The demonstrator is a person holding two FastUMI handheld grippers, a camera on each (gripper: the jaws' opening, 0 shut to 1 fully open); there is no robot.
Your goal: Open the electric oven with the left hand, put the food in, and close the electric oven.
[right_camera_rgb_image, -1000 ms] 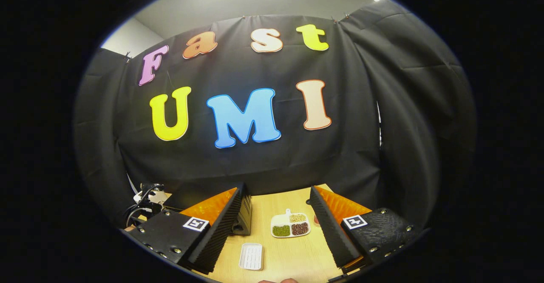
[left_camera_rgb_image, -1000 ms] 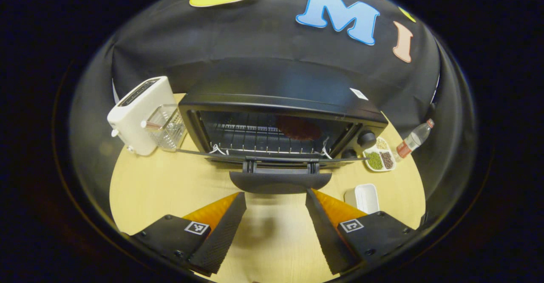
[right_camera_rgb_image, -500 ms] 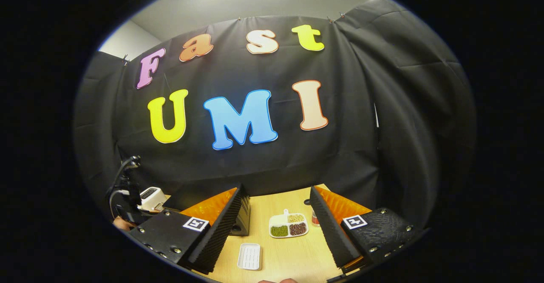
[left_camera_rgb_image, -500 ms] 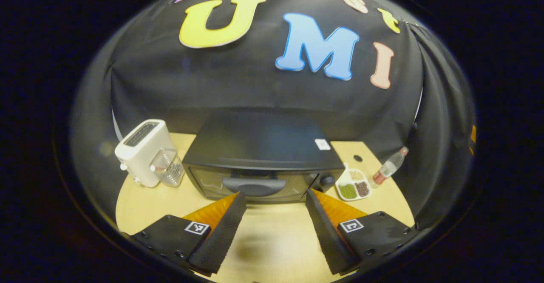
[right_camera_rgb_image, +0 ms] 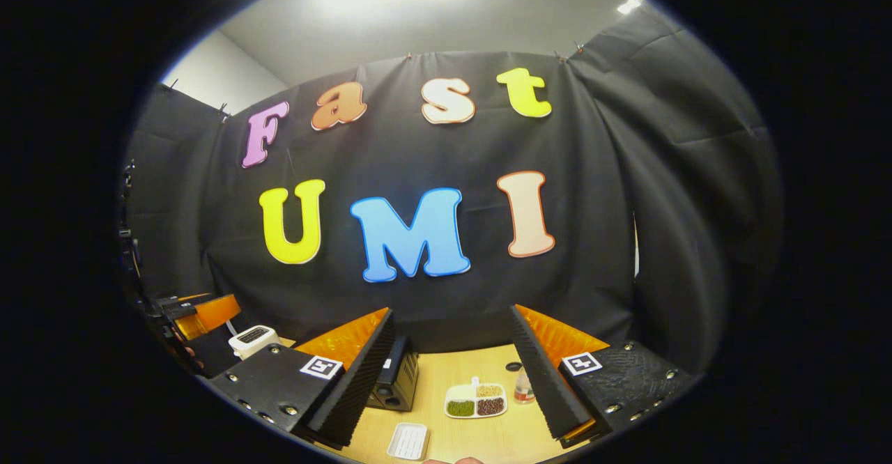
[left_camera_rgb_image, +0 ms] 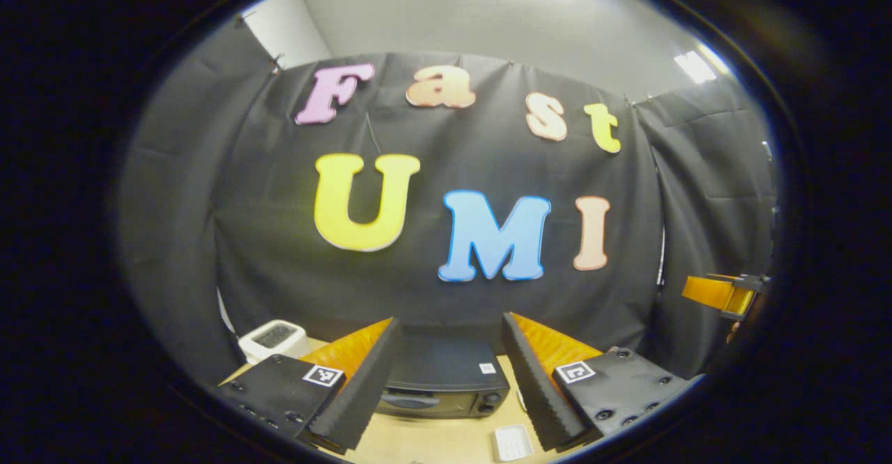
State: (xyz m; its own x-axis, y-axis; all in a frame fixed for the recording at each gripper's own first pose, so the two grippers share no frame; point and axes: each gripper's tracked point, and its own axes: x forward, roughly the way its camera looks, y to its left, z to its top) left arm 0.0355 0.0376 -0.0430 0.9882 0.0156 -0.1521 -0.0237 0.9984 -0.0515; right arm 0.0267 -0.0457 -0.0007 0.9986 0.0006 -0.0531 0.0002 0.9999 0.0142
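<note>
Oven (left_camera_rgb_image: 446,387) door now shut; left hand-held gripper (left_camera_rgb_image: 449,380) withdrawn.

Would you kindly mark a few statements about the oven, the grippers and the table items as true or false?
1. The oven door is shut. True.
2. The left gripper is clamped on the door handle. False: it is open, back from the oven.
3. The toaster stands right of the oven. False: it is on the left in the left gripper view.
4. The right gripper is open and holds nothing. True.
5. The divided dish holds grains. True.
</note>
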